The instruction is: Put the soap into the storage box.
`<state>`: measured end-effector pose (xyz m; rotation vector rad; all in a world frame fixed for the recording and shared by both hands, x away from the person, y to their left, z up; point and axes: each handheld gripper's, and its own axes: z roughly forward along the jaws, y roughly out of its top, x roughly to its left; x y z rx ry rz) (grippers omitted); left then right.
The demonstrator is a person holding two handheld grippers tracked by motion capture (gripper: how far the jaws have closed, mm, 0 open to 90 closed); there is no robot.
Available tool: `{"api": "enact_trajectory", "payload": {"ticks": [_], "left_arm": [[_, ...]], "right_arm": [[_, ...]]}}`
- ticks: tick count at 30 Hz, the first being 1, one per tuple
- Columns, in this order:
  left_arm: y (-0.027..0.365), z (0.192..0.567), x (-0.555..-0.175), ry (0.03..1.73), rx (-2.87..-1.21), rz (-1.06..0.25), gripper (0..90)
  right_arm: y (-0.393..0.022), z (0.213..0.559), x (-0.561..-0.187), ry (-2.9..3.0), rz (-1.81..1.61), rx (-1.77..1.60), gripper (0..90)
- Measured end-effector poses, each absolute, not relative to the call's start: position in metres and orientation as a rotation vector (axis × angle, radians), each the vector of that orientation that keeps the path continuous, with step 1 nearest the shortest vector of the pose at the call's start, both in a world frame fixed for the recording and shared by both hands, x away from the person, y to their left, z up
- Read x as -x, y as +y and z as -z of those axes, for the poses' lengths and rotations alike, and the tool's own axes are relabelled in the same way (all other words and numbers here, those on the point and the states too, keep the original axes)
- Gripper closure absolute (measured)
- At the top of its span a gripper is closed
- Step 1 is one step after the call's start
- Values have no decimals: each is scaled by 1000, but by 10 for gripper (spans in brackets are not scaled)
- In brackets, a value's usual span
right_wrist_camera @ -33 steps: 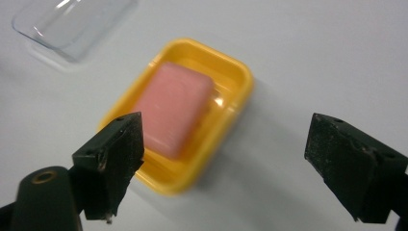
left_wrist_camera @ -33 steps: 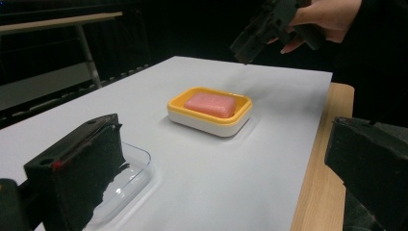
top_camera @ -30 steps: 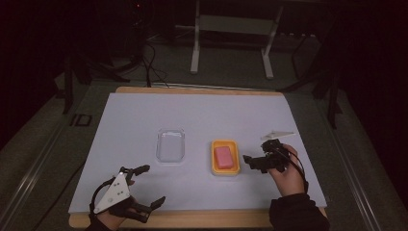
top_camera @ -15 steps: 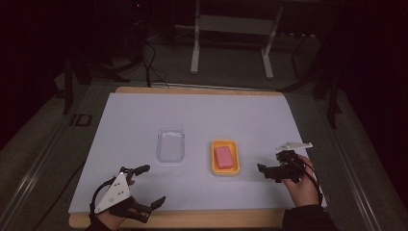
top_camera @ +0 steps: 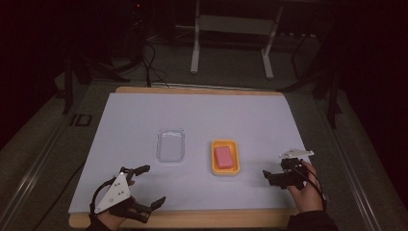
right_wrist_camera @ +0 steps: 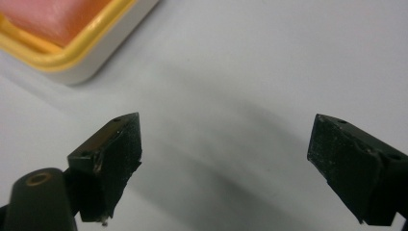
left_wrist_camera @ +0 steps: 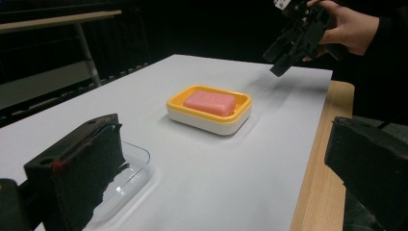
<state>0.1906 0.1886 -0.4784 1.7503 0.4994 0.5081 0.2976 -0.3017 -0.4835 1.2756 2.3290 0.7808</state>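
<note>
Presently: right gripper point(top_camera: 274, 177), jaws spread wide and empty, held low over the white table cover point(top_camera: 202, 115), just right of the yellow soap dish point(top_camera: 225, 170). Pink soap bar point(top_camera: 223, 157) lies inside the dish. Left gripper point(top_camera: 144, 190), likewise wide open and empty, rests at the near edge, beside the clear lid point(top_camera: 171, 145). Step judged: approach to the dish. Next move calls for swinging the right jaws leftward to straddle the dish or bar before closing.

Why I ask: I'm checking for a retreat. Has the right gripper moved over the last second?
Yes. Judged against the yellow soap dish, the right gripper has drawn back toward the table's near right corner, farther from the dish.
</note>
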Motion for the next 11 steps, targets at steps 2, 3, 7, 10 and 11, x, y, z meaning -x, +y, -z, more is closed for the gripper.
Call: {"api": "enact_trajectory", "payload": {"ticks": [2,3,7,10,11], "left_arm": [[189,478,-191,499,-1750,-508,6],[189,478,-191,499,-1748,-506,6],[189,478,-191,498,-1748,-506,5],[189,478,-191,498,-1749,-507,6],[189,478,-191,498,-1750,-507,6]], "right_arm": [[-302,484,-297,2329,-775,-1276,118],[-303,484,-298,2329,-768,-1274,118],[-302,485,-298,2337,-755,-1253,118],[-301,484,-298,2340,-752,-1238,118],[-300,484,-297,2339,-749,-1238,118]]}}
